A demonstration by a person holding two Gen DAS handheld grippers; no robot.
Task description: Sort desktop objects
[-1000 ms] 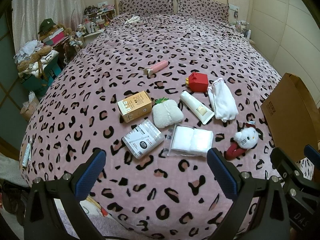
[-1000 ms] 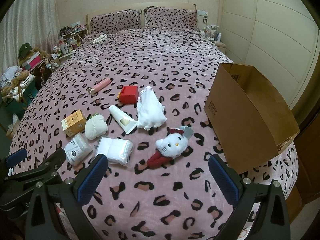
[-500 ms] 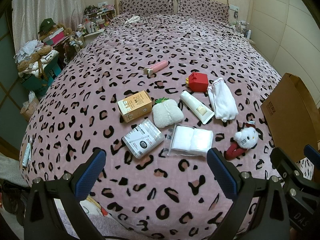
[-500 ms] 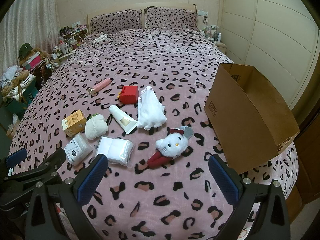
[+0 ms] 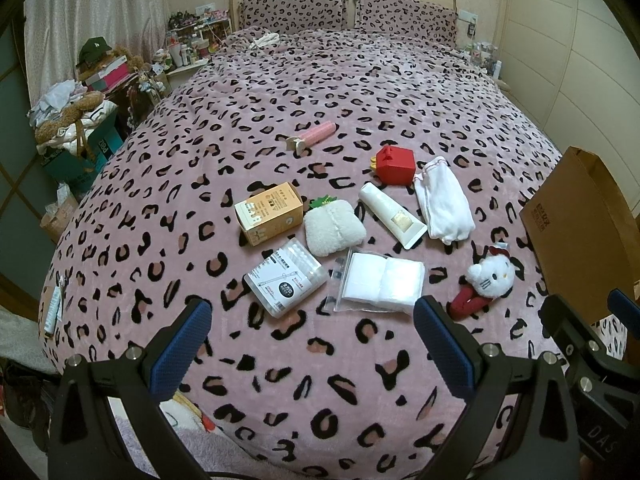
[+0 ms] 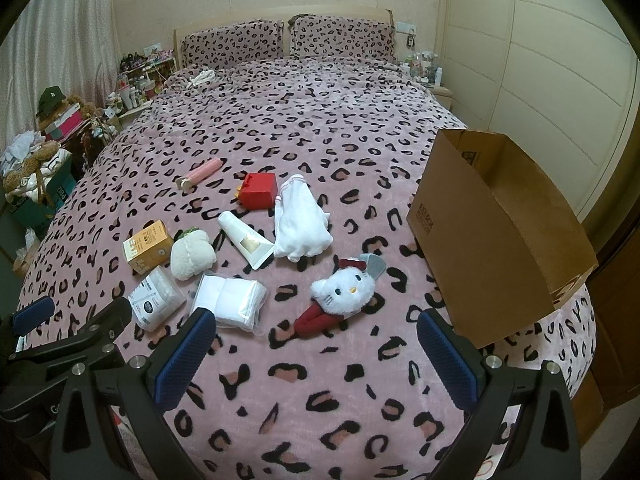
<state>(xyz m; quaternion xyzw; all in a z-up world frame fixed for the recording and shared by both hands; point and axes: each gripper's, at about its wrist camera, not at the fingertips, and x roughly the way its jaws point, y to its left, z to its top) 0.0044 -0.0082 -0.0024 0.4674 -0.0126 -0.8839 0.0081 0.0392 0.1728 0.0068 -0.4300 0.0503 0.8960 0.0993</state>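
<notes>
Plush cat (image 6: 345, 289) and other items lay unmoved on bed (image 6: 320, 360) | left gripper (image 5: 312, 346) fingers stayed wide apart, empty | right gripper (image 6: 316, 354) same

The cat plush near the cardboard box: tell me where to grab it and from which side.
Grip the cat plush across its slim red body, just below the white head, coming down from above with the right gripper, probably. It lies flat and diagonal, so turn the jaws across the body. The round, fluffy head looks likelier to slip.

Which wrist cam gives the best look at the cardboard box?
Right wrist: the cardboard box shows whole, open top and inner walls visible. Left wrist catches only part of it at the frame's right edge, interior hidden.
</notes>
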